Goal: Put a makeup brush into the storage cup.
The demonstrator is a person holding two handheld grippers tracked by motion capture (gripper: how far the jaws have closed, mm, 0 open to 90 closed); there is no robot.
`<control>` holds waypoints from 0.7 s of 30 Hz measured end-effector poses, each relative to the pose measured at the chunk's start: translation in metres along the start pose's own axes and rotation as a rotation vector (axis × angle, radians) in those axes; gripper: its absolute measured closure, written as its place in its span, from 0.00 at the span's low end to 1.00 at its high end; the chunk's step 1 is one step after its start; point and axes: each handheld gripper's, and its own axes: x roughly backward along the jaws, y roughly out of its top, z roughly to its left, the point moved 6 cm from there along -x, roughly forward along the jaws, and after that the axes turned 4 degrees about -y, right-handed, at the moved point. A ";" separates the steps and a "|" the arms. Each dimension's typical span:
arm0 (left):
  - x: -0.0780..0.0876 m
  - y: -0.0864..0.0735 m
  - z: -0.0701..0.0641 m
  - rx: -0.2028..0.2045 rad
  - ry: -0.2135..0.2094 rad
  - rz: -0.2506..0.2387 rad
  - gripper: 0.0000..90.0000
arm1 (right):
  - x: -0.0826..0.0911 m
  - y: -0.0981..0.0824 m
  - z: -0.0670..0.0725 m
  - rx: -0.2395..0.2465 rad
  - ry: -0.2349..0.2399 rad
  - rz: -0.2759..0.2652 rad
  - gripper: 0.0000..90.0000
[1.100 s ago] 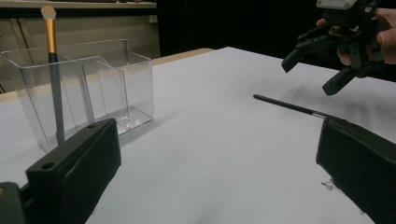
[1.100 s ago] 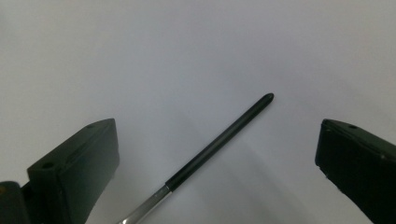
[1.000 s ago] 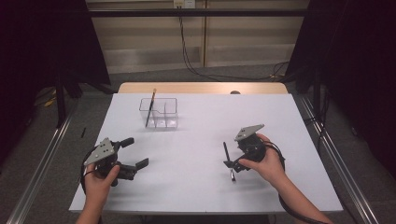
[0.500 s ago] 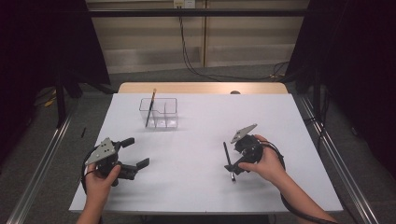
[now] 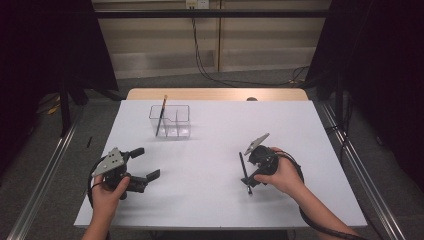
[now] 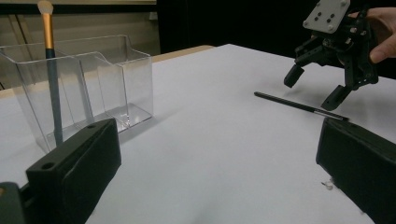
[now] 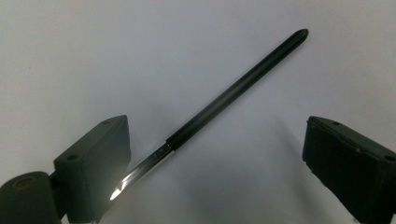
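- Work in hand: gathering makeup brushes into the clear organizer; judged roughly halfway, one in and one left.
- Orange-handled brush: upright in the left end compartment, tip above the rim; counted as done. Also in the left gripper view, leaning against the wall of its compartment.
- Other compartments of the organizer: bare as far as visible.
- Black brush: flat on the white table, right of centre, well apart from the organizer; not yet lifted.
- Right gripper: poised over the black brush, jaws straddling it and just now closing in, still wide. In the right gripper view the brush lies diagonally between the pads, silver ferrule just beside one pad; released, no squeeze yet.
- Left gripper: near the front-left edge, held just above the table, jaws wide apart, nothing between them.
- Remaining, by judgement: clench on the black brush, lift, carry to the organizer, stand it in a free compartment.
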 end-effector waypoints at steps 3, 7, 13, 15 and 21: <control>0.000 0.000 0.000 -0.001 0.001 -0.001 0.00 | -0.002 -0.001 0.002 0.014 -0.006 0.015 0.13; 0.000 0.000 0.000 0.001 0.000 0.001 0.00 | -0.004 -0.003 0.004 0.057 -0.014 0.021 0.22; 0.000 0.000 0.000 -0.002 0.000 0.003 0.00 | -0.002 -0.002 0.007 0.051 0.021 0.031 0.35; 0.000 0.000 0.000 -0.001 -0.002 0.002 0.00 | -0.002 -0.002 0.007 0.043 0.021 0.034 0.36; 0.000 0.000 0.000 0.001 -0.002 0.000 0.00 | 0.000 -0.001 0.007 0.029 0.016 0.055 0.49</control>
